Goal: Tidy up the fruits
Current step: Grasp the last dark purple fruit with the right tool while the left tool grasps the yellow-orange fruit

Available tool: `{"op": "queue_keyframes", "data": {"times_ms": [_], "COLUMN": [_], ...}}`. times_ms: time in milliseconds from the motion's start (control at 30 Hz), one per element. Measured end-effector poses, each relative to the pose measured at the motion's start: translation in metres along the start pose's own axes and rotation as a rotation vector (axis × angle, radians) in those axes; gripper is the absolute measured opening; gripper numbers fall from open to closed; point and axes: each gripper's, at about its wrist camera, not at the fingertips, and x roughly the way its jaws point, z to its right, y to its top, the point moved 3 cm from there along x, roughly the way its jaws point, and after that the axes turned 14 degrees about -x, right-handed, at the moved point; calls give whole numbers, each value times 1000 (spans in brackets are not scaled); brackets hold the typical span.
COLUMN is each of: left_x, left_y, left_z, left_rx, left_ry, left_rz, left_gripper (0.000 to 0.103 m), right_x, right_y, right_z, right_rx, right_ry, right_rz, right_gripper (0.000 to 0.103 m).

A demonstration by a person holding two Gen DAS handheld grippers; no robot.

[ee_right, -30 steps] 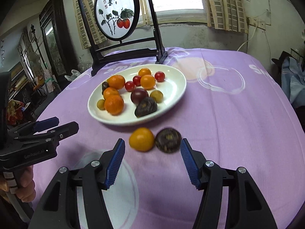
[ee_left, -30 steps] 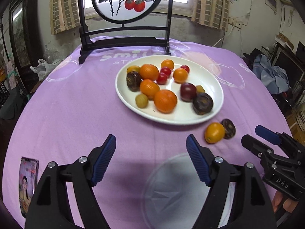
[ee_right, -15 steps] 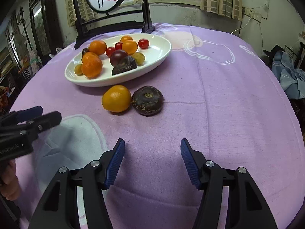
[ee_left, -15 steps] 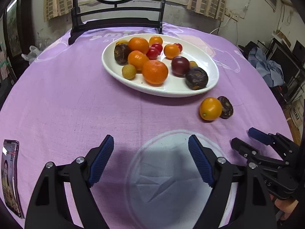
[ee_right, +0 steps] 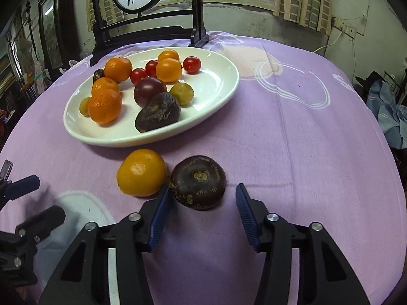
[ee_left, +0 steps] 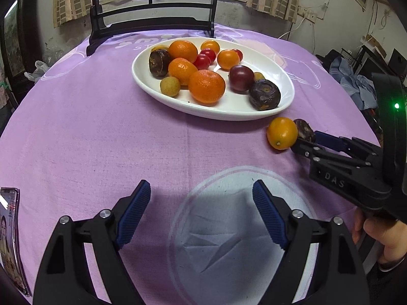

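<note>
Two fruits at frame centre; dark fruit (ee_right: 198,182) between closing right gripper (ee_right: 201,193) fingers, ungripped; left gripper (ee_left: 201,195) open, empty.

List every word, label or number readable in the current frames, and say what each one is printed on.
"DAS" – embossed on the black body of the right gripper, seen from the left wrist view.
"smi…" – white lettering on the purple tablecloth behind the white plate; the rest is hidden by the plate.
Second line under it on the cloth – only a fragment shows, unreadable.
Print on the phone at the table edge – too small to read.
</note>
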Motion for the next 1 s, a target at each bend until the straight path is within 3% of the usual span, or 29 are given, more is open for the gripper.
{"op": "queue_keyframes", "data": {"times_ms": [367, 700, 867, 1000], "left_x": [-5, 3, 10, 23], "left_y": [-4, -10, -9, 4], "left_z": [7, 17, 43, 63], "left_rx": [37, 60, 126, 112], "left_ry": [14, 54, 81, 77], "left_rz": [29, 0, 3, -6], "left_gripper": [80, 80, 80, 80], "right_x": [-17, -53, -65, -65], "right_y": [-8, -37, -47, -49], "right_z": [0, 11, 27, 35], "right_rx": [20, 66, 108, 145], "right_ry": [26, 56, 74, 95], "right_rz": [9, 55, 86, 98], "right_gripper": [43, 43, 43, 43]}}
